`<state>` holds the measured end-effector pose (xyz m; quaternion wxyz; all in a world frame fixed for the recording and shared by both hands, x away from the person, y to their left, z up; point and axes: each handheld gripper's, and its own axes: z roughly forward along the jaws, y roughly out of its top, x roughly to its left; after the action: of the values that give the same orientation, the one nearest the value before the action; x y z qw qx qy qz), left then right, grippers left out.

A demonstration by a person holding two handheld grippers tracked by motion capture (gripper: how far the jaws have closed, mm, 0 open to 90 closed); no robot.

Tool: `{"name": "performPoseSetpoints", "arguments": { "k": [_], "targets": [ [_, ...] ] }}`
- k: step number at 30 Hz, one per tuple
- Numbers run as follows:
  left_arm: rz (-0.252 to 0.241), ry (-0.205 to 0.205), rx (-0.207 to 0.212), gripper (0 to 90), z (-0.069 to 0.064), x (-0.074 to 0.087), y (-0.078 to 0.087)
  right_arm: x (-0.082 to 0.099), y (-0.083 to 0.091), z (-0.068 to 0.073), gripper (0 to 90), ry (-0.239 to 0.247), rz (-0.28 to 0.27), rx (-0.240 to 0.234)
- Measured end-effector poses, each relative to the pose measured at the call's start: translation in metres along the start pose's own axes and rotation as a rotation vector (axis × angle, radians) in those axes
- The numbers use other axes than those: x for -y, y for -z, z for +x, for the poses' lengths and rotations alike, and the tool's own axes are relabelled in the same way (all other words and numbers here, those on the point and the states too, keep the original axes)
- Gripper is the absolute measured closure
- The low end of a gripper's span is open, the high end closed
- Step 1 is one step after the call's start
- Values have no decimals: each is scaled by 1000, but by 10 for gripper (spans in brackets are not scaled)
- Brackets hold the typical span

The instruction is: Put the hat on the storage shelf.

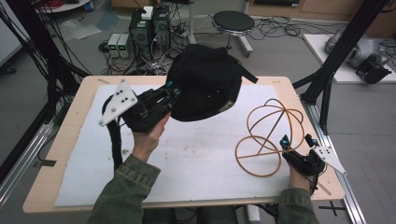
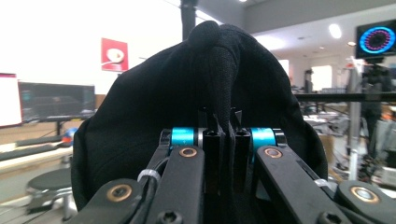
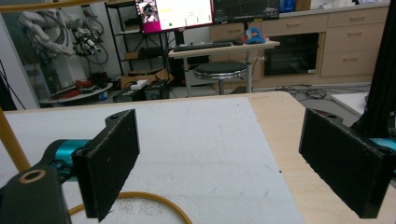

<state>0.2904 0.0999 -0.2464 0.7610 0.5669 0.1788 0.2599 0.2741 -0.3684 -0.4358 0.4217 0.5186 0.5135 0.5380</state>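
Left forearm (image 1: 122, 196): enters from the near edge in an olive sleeve; the hand carries the left gripper (image 1: 173, 91).
Left gripper: jaws pressed together on a fold of the black cap (image 1: 205, 81); in the left gripper view the fabric ridge (image 2: 223, 79) runs straight between the closed jaws.
Right gripper (image 1: 298, 141): at the near right of the table, jaws spread wide with nothing between them; the right gripper view shows both black pads (image 3: 111, 161) apart over the white mat (image 3: 196, 154).
Black cap, position: lifted clear of the table (image 1: 60, 140), held above its far centre, hanging from the left gripper.
Black cap, appearance: soft dark fabric, domed crown, limp and slightly collapsed; a strap or brim edge (image 1: 247, 74) sticks out to the far right. A pale patch shows at its lower right rim.
Wire frame (image 1: 268, 135): golden loops forming an open sphere, standing on the mat at the right, just beside the right gripper's left jaw; contact cannot be told.
Progress, judged: pickup done; cap is airborne and secured.
Remaining, judged: carry the cap right and set it over the wire frame, the right gripper probably steadying the frame.
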Motion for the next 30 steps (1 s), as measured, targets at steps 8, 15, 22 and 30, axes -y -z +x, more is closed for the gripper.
{"name": "performPoseSetpoints", "arguments": {
  "k": [8,15,22,30],
  "targets": [
    [21,-1,89,874,-13,1,-43,1,-1,-2,115,14,4,-3],
    [65,28,163,874,-23,15,-78,1,0,-3,115,6,3,-1],
    [79,44,205,874,-30,21,-92,1,0,-6,116,4,6,-1],
    [84,82,244,873,-43,33,-122,1,-1,-6,116,2,6,-8]
  ]
}}
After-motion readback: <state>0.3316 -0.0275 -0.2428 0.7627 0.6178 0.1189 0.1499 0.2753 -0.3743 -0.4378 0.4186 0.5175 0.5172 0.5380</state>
